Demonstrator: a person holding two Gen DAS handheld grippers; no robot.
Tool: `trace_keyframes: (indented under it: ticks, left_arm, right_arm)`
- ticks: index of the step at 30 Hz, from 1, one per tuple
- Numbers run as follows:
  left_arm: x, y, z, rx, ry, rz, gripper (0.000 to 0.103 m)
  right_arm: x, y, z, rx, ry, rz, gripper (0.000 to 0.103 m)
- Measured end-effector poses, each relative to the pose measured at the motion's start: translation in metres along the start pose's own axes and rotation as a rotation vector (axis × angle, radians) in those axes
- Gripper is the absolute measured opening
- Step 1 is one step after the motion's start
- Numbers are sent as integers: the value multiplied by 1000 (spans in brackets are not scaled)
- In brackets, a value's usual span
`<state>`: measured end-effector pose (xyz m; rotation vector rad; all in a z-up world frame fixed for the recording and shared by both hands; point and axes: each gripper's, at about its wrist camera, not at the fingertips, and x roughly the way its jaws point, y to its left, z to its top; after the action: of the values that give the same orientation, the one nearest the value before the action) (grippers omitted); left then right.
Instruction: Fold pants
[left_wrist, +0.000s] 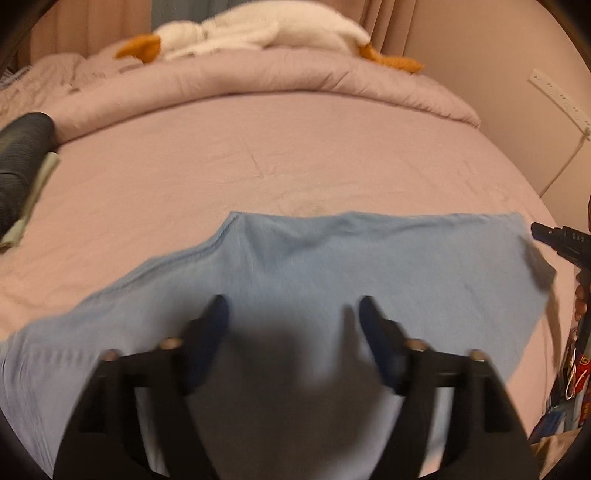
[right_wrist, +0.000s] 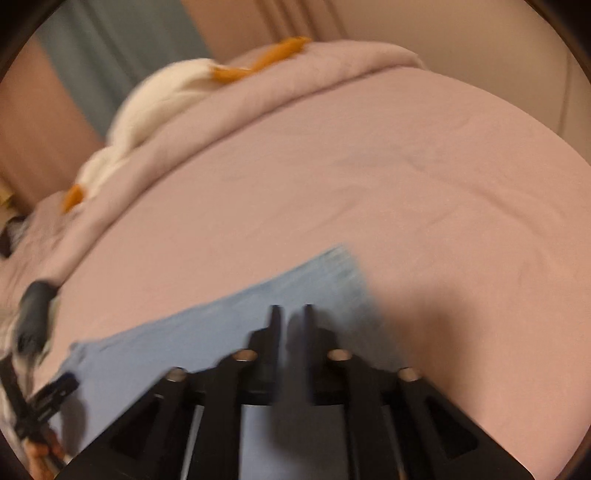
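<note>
The blue pants (left_wrist: 332, 266) lie flat on the bed (left_wrist: 295, 155), the left hand-held gripper (left_wrist: 291, 314) wide open and empty, the right hand-held gripper (right_wrist: 291, 317) nearly closed on nothing, so next I think each must grab an edge

Pants (left_wrist: 332, 266) — light blue, soft fabric, lying flat and spread across the lower half of the left wrist frame, one edge running level across mid-frame, mild creases near upper centre — seen again in the right wrist frame (right_wrist: 229, 332) as a blurred blue band slanting from lower left toward centre.
</note>
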<state>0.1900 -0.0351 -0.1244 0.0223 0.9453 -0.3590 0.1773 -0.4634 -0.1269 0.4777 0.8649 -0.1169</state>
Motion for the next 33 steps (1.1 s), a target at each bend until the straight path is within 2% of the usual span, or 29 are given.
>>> trace_keyframes:
  ticks: [2, 4, 5, 6, 7, 9, 10, 11, 12, 14, 15, 16, 18, 19, 20, 21, 24, 27, 31, 33]
  left_arm:
    - [-14, -8, -18, 14, -4, -18, 78]
    - [-9, -17, -33, 50, 25, 24, 78]
    - [-6, -19, -46, 68, 50, 70, 77]
    - [-2, -18, -54, 63, 69, 80, 77]
    - [-5, -13, -65, 50, 52, 65, 78]
    - [-16, -5, -79, 53, 17, 60, 78]
    - [-22, -1, -84, 45, 16, 61, 77]
    - [-28, 4, -88, 36, 12, 54, 77]
    - [-35, 8, -93, 30, 11, 79, 77]
    - [-44, 19, -101, -1, 13, 95, 74]
    - [-49, 26, -104, -29, 10, 64, 73]
    - [-58, 29, -108, -55, 3, 42, 73]
    - [-71, 32, -112, -89, -5, 44, 73]
    - [-76, 35, -113, -116, -11, 37, 73]
    - [-78, 33, -112, -137, -16, 25, 73]
    - [-81, 35, -112, -167, -22, 9, 74]
    - [-81, 28, -102, -248, -30, -63, 74]
    - [-77, 10, -91, -267, -23, -138, 74]
    - [-63, -22, -77, -259, 5, -225, 74]
    - [-51, -38, -68, -266, 34, -277, 75]
  right_arm:
    - [-13, 18, -23, -56, -5, 77, 31]
    - [-14, 37, -51, -116, 17, 129, 31]
    - [-11, 40, -61, -141, 40, 131, 31]
    - [-5, 46, -73, -172, 65, 115, 31]
    - [-2, 40, -85, -207, 98, 85, 31]
    - [-4, 36, -95, -249, 59, 91, 27]
    - [-8, 24, -93, -223, 54, 104, 24]
    - [-10, 9, -89, -172, 63, 118, 11]
    - [-12, -7, -83, -112, 70, 130, 10]
    - [-26, -43, -78, 0, 22, 98, 11]
    - [-35, -63, -76, 71, 6, 73, 11]
    - [-48, -86, -76, 174, -17, 101, 11]
    - [-78, -111, -87, 269, -79, 109, 25]
    - [-86, -111, -92, 273, -92, 99, 31]
    - [-95, -113, -99, 280, -101, 79, 43]
    - [-101, -115, -106, 294, -103, 74, 48]
    - [-104, -122, -129, 360, -78, 155, 48]
    - [-87, -116, -132, 367, -59, 173, 48]
    - [-60, -85, -107, 349, -75, 167, 48]
    - [-50, -83, -99, 341, -87, 165, 48]
